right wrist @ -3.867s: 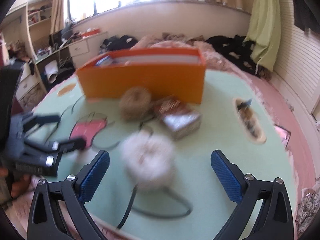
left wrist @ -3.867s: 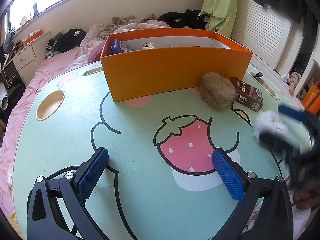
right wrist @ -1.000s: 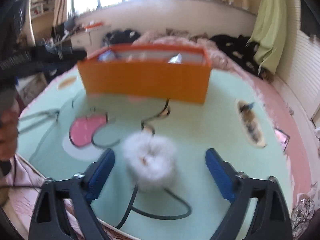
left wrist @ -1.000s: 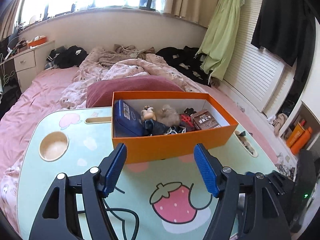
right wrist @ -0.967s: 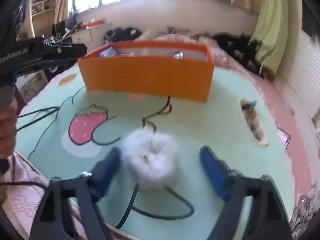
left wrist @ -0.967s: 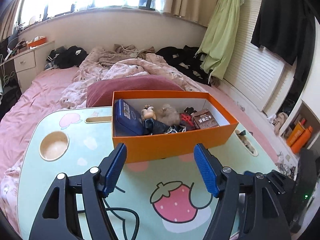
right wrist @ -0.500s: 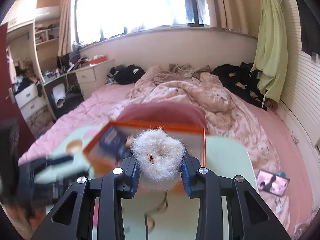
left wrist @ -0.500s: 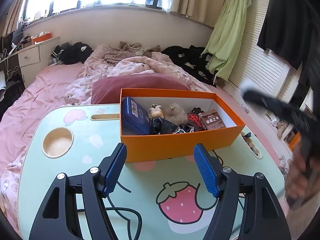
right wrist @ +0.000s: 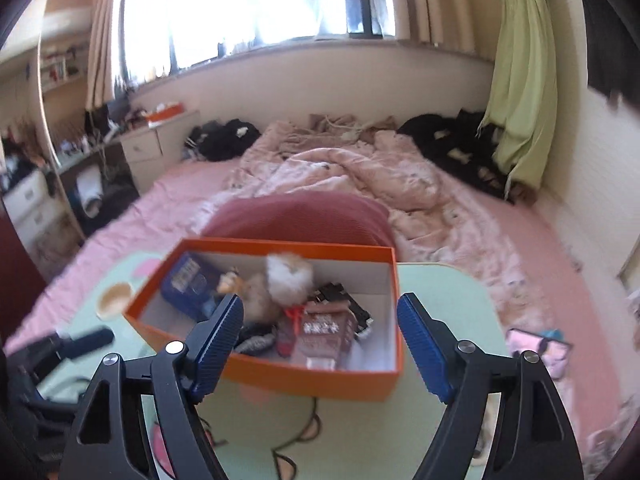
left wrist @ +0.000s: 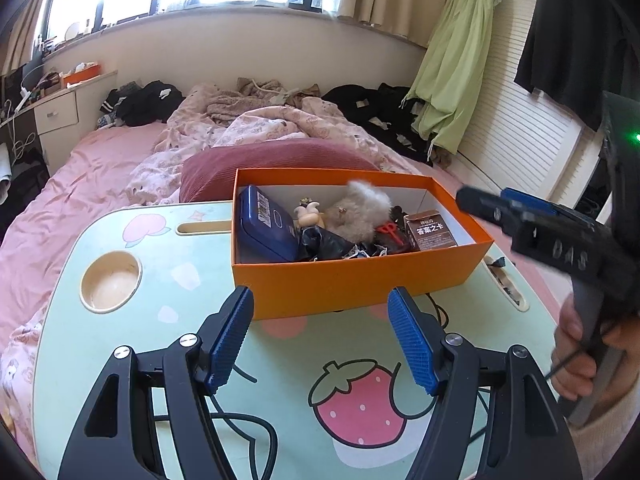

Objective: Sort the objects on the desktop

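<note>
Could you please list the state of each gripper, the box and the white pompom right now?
left gripper: open, empty, above the table.
right gripper: open, empty, in front of the box.
orange box: lidless, upright on the table, holding several items.
white fluffy pompom: inside the box, on top of the other items.
</note>
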The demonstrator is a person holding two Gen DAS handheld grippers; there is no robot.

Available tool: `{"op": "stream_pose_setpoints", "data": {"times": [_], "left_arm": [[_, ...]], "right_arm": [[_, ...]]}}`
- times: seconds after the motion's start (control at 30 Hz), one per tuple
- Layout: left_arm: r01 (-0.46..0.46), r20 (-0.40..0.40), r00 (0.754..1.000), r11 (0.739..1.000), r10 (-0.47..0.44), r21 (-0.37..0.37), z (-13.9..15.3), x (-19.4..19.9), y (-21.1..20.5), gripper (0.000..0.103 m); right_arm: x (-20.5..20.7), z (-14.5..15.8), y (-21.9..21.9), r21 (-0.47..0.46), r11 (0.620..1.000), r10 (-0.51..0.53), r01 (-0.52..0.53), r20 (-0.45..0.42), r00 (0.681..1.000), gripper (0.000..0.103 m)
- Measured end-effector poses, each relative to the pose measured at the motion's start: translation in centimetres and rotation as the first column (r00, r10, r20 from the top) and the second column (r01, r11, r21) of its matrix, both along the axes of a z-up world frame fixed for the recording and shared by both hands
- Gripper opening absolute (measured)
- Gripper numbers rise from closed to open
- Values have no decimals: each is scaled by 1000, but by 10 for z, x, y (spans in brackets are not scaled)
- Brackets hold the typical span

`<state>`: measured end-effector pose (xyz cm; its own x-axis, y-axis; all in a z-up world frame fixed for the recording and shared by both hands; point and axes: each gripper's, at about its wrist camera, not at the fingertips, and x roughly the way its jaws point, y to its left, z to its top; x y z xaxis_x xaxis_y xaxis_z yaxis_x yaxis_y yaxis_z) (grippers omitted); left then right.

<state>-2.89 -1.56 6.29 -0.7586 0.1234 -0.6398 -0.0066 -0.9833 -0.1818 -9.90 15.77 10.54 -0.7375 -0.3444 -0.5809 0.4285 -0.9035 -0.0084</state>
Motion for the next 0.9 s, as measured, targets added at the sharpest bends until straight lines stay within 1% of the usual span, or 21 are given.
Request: {"op": "stream_pose_setpoints", "data": {"times": [0.1,0.27,0.43,0.57,0.63,0.7,0.77,0.83,0.87,0.9], "left_arm": [[1,-1,1000,1000,-1,-3,0,0,2,70],[-6,0,1000,1000,6,-12,-1,0,1,70],[-9,15,1000,1000,9,-26,-4,3,4,70],[2,60,998,999,1,-33,-16,7,13,70],[15,99,995,999,-10,-44,-27,12,19,70],[36,133,991,997,-26,-70,-37,15,25,70],[44,160,987,995,-30,-85,-47,17,28,70],[37,183,983,997,-23,-71,-52,14,25,70],[24,195,981,998,-12,-60,-55,13,22,70],[16,197,980,998,-5,-59,-56,12,20,72]], "right_arm": [[5,-5,-2,29,1000,1,0,-16,1000,79],[9,-9,-3,23,1000,4,-4,-1,1000,79],[26,-17,0,29,1000,11,-11,15,1000,79],[41,-34,8,17,1000,9,-10,90,996,79],[49,-50,12,25,1000,2,-5,142,990,82],[59,-67,16,40,999,0,-7,179,984,82],[66,-81,21,69,998,-16,3,191,981,82],[70,-92,25,85,996,-32,15,204,979,82],[71,-95,27,84,996,-37,21,199,979,84],[74,-98,29,95,995,-52,35,181,982,90]]}}
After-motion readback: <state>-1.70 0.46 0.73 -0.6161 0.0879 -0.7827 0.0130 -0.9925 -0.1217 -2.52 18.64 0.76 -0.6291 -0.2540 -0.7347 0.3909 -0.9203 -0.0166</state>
